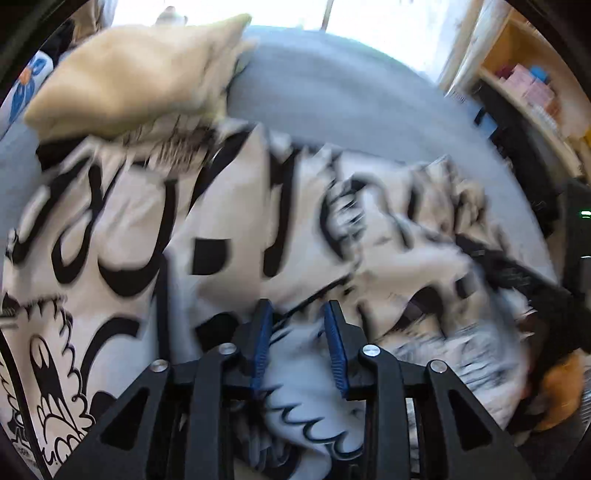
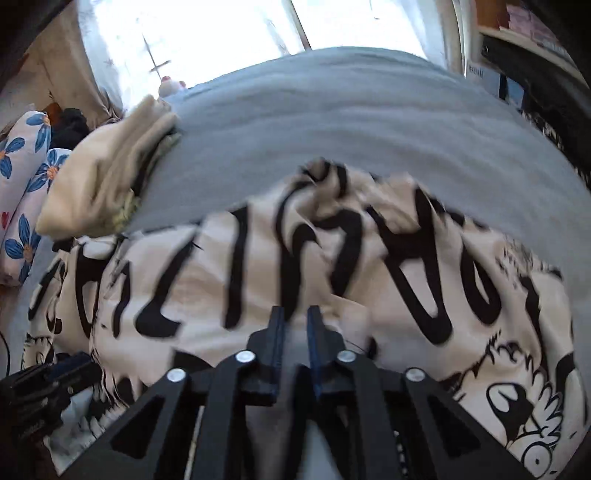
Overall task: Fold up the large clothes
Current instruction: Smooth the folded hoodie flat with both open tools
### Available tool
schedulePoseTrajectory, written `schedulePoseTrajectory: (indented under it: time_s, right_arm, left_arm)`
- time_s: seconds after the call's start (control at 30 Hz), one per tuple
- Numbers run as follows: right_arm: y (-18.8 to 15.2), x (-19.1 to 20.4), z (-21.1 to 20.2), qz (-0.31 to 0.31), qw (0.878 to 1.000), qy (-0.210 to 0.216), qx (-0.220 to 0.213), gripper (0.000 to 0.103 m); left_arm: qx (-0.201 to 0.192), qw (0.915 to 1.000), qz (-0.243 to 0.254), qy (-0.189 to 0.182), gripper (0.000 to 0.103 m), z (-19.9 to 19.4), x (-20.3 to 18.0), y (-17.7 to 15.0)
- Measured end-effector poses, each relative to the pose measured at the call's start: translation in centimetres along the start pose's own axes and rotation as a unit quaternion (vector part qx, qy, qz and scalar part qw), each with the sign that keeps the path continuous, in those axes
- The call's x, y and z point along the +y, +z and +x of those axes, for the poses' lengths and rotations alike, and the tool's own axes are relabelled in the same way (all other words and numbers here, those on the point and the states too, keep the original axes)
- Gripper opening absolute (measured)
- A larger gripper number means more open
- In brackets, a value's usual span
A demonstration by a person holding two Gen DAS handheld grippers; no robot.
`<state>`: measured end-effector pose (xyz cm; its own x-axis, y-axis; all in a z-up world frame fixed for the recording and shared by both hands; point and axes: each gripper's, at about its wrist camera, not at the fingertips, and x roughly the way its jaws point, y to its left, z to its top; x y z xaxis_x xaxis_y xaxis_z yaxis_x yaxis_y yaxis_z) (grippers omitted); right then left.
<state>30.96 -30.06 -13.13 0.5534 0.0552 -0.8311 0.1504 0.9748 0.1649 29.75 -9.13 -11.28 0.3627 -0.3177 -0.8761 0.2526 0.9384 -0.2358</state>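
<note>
A large cream garment with bold black lettering and cartoon prints lies bunched on a grey bed cover. It also fills the right wrist view. My left gripper has its blue-padded jaws closed on a fold of the garment near its lower edge. My right gripper has its jaws narrowly closed on another fold of the same garment. The right gripper shows as a black shape at the right of the left wrist view. Both views are motion-blurred.
A folded beige garment lies at the bed's far left, also in the right wrist view. Floral pillows sit left. A wooden shelf with boxes stands at the right. A bright window is behind the bed.
</note>
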Motion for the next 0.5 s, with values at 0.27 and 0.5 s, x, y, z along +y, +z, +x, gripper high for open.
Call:
schedulePoseTrajectory:
  time_s: [0.27, 0.5]
  right_arm:
    - [-2.1, 0.2, -6.0, -0.004, 0.999, 0.030, -0.011, 0.011]
    - [-6.2, 4.6, -9.0, -0.019, 0.993, 0.118, -0.008, 0.012]
  left_arm:
    - [-0.017, 0.9987, -0.036, -0.030, 0.028, -2.9, 1.0, -1.4]
    - [-0.044, 0.9962, -0.023, -0.072, 0.030, -6.6, -0.8, -4.1]
